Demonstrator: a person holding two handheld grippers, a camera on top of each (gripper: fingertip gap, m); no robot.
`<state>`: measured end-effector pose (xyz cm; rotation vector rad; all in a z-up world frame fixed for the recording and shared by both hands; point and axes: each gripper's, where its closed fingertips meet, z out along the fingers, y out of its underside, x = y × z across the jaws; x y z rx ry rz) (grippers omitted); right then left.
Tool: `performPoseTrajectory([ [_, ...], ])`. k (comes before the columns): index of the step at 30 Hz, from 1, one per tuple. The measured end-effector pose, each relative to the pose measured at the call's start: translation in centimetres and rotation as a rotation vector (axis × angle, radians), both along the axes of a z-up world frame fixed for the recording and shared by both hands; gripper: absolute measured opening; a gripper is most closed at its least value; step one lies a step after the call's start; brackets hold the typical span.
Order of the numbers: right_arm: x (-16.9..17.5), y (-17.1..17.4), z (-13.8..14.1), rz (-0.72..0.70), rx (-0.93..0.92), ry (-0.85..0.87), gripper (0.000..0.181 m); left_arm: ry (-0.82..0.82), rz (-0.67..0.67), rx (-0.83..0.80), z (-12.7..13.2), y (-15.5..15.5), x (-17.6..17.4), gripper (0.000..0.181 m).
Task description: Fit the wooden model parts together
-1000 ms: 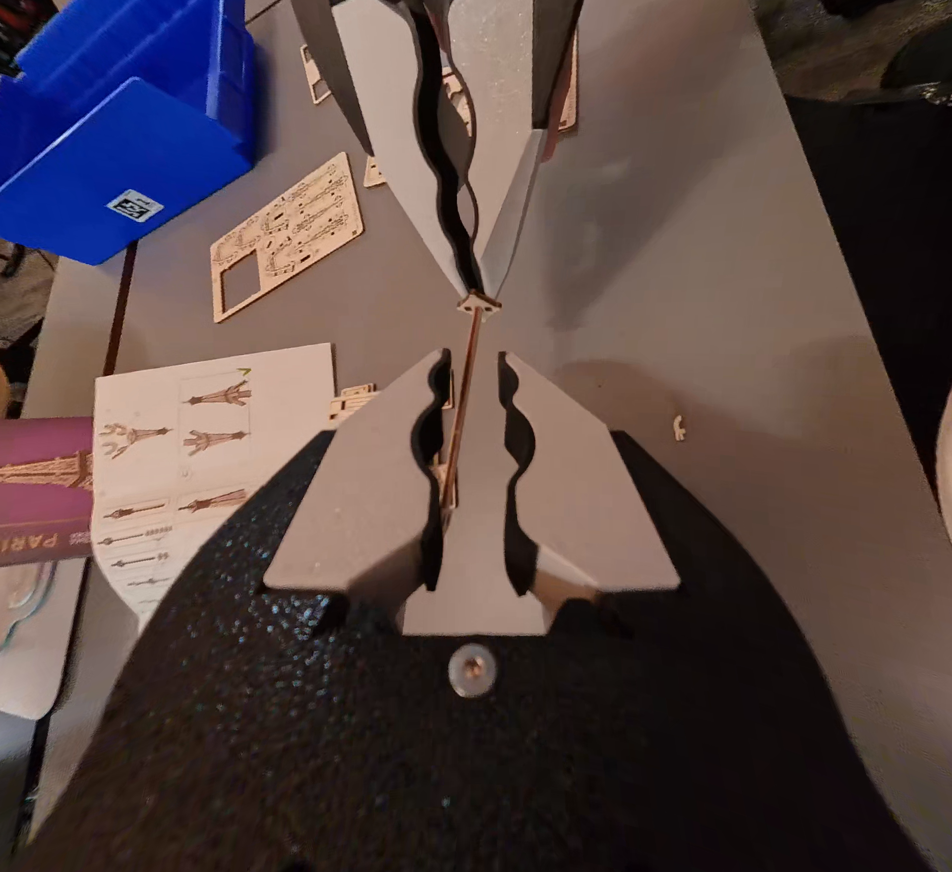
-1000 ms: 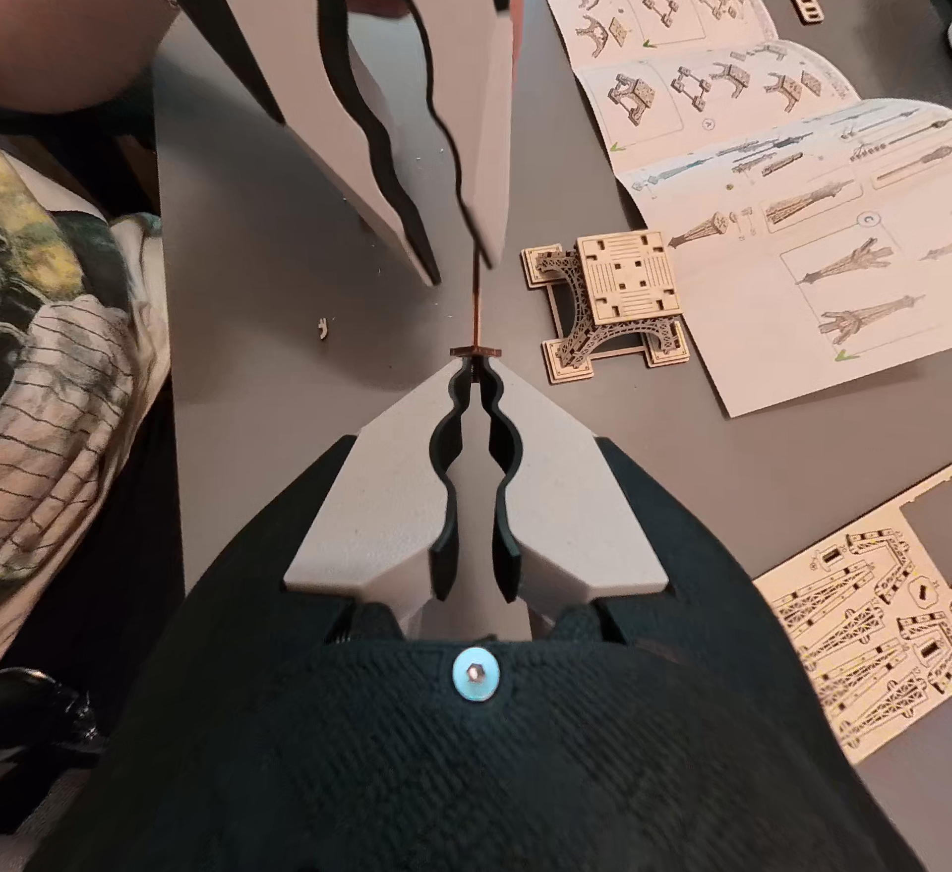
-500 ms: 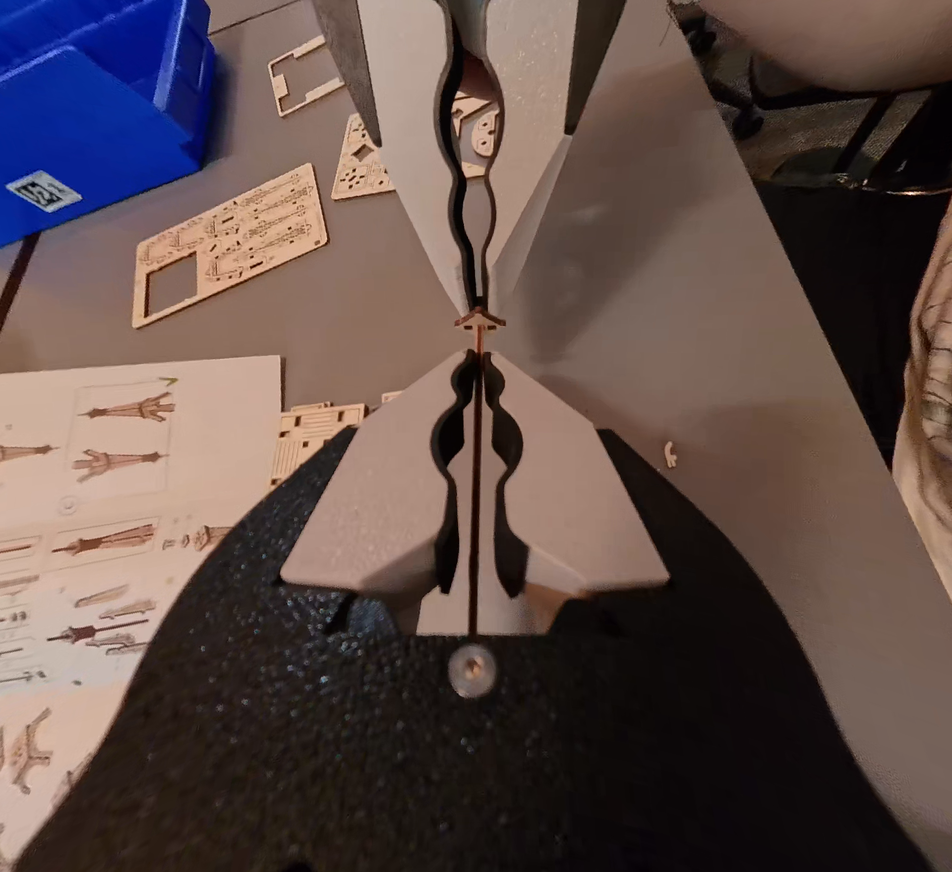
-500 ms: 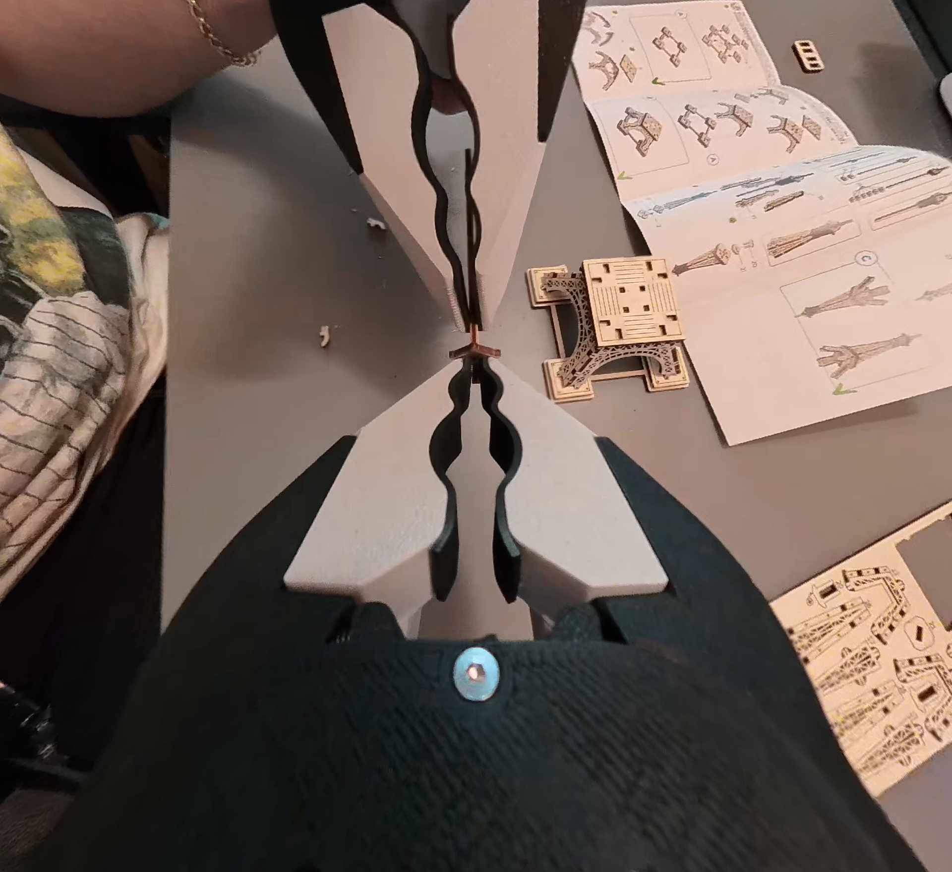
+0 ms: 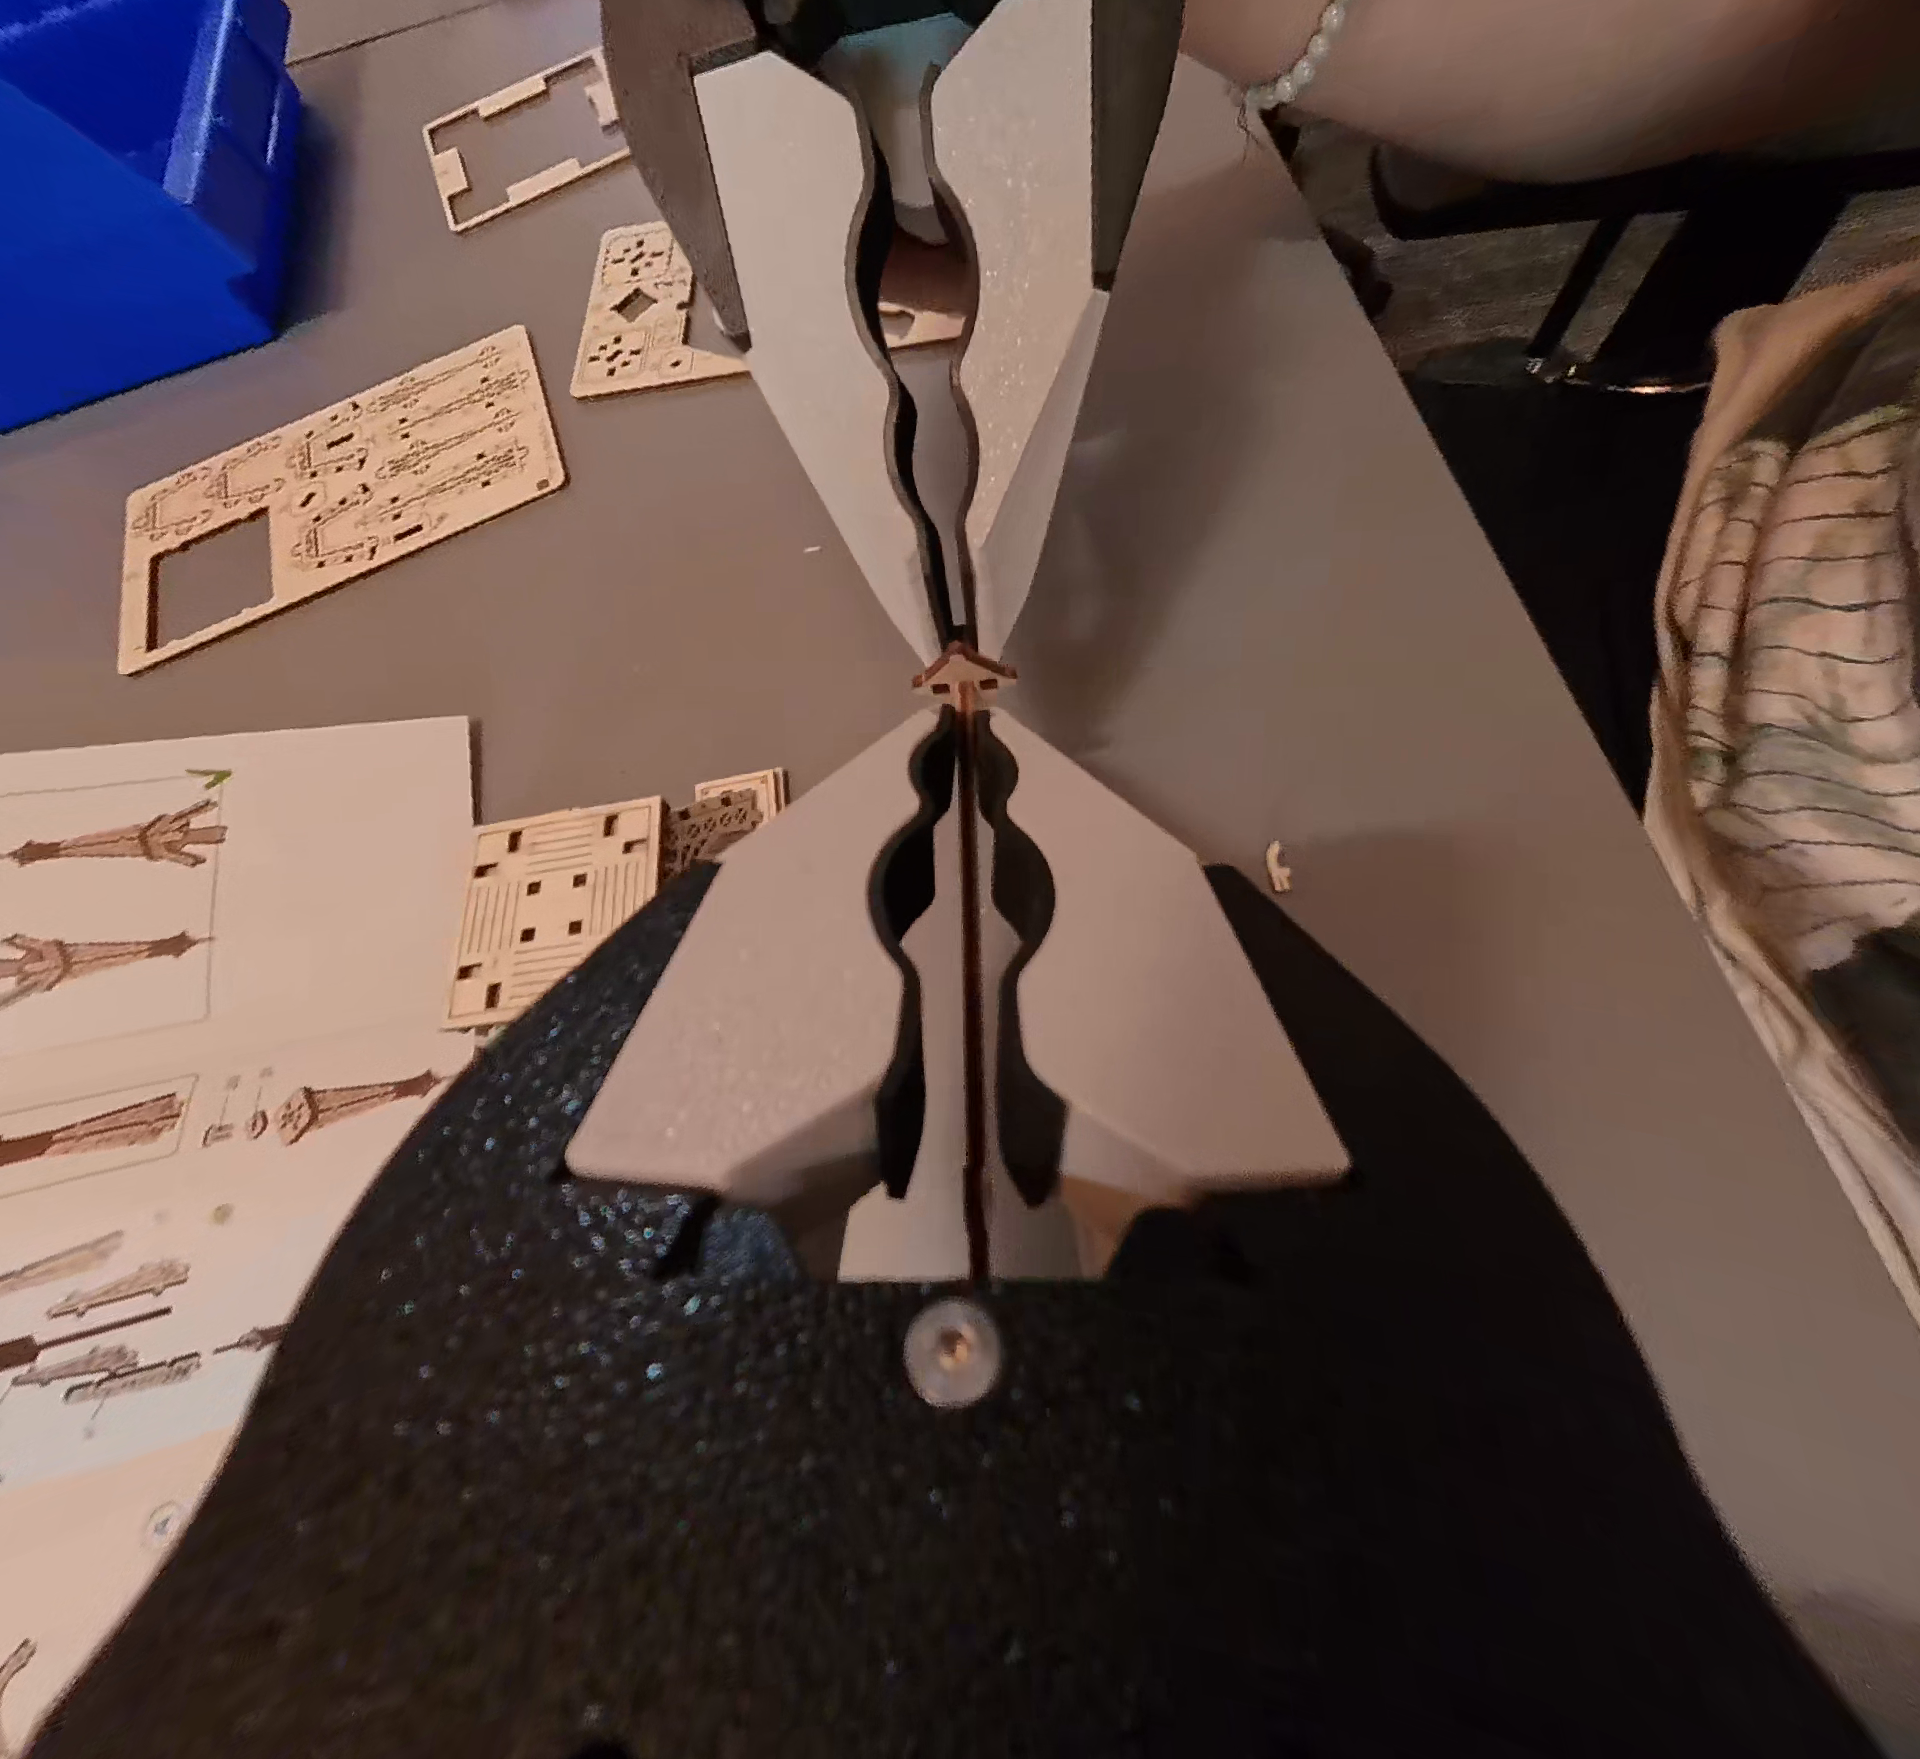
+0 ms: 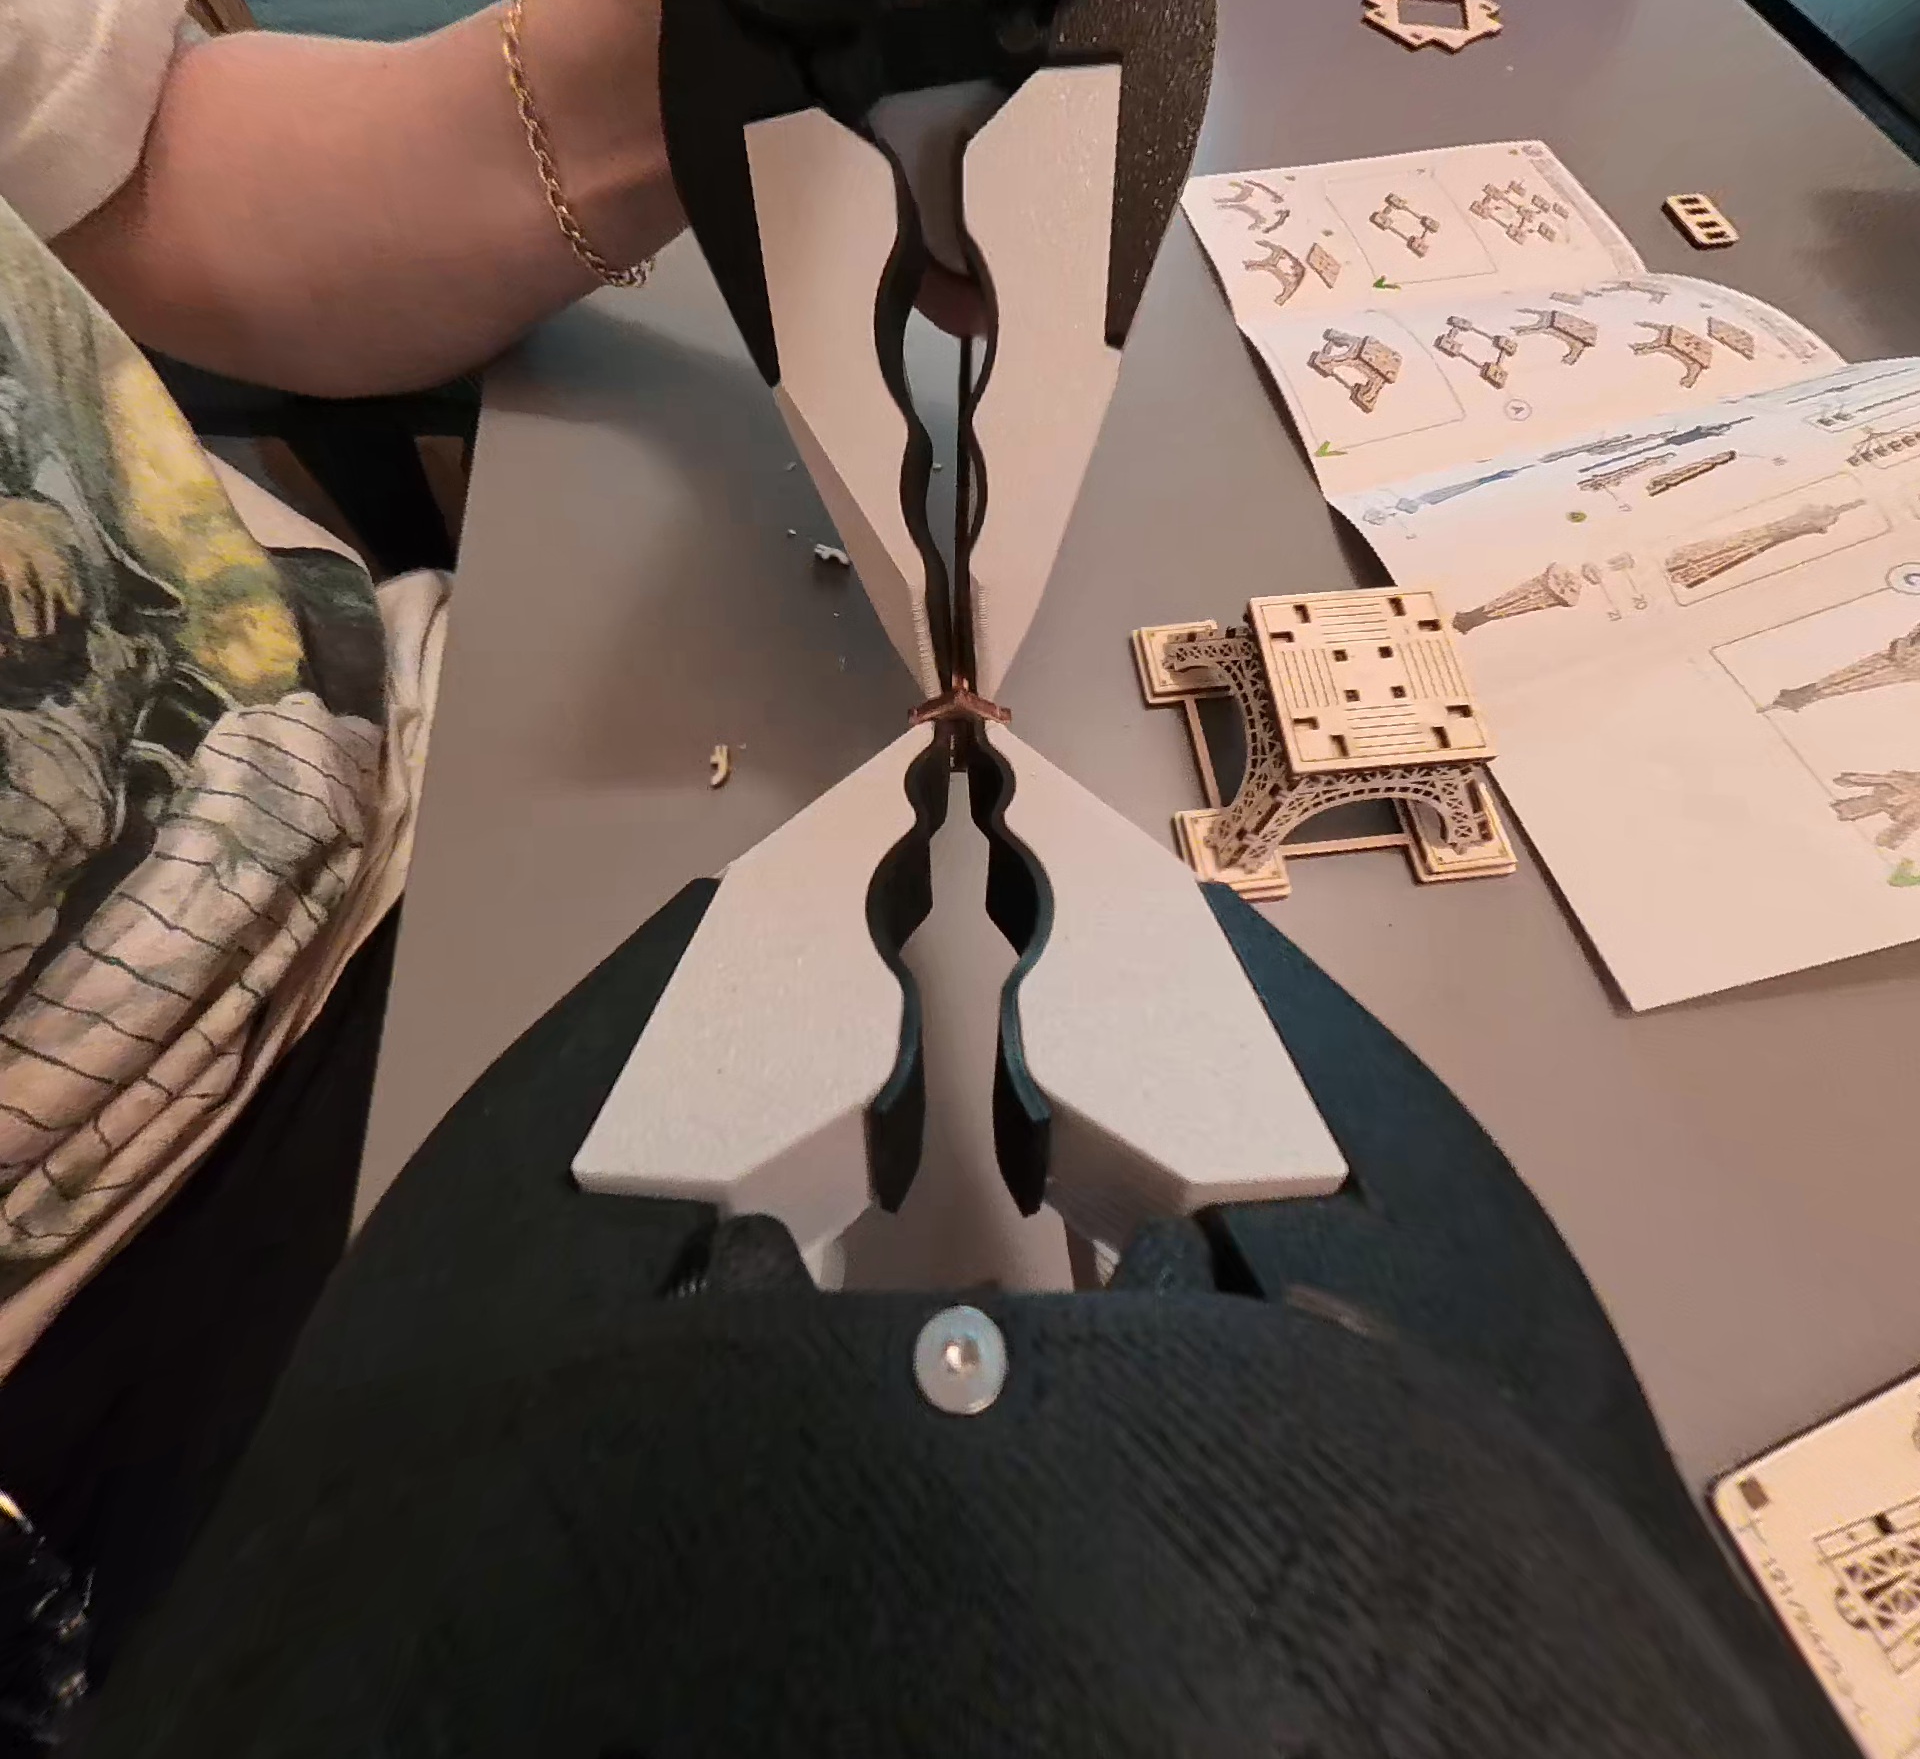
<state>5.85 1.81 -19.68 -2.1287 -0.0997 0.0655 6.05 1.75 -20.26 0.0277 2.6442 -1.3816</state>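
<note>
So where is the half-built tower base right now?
Right wrist view, right of centre: the tower base stands on the grey table, overlapping the instruction sheet.

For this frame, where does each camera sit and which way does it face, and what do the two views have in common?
Left wrist view: rides the left gripper, looking along its fingers at the right gripper; a forearm with a bead bracelet shows.
Right wrist view: rides the right gripper, facing the left gripper; a forearm with a chain bracelet shows.
Shared: the small wooden cap on the thin wooden strip, the tower base, the instruction sheet.
</note>
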Motion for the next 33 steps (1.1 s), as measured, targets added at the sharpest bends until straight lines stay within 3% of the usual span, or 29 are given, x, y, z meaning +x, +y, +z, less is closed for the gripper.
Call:
performPoseTrajectory([
  [6, -2.3, -0.4, 0.2, -0.004, 0.127, 0.075, 0.001, 0.002, -0.057, -0.136, 0.1, -0.4, -2.5, 0.001],
  [14, -4.6, 0.1, -0.3, 0.081, 0.142, 0.036, 0.001, -0.007, -0.003, -0.232, -0.2, 0.2, -4.6, 0.0],
  [24, -4.4, 1.2, 0.9, 0.052, 0.306, 0.02, 0.0, -0.017, 0.029, -0.319, 0.8, 1.2, -4.5, 0.0],
  [33, -4.1, 1.7, 0.9, 0.044, 0.318, -0.052, 0.0, -0.054, 0.026, -0.32, 0.9, 1.6, -4.1, 0.0],
])
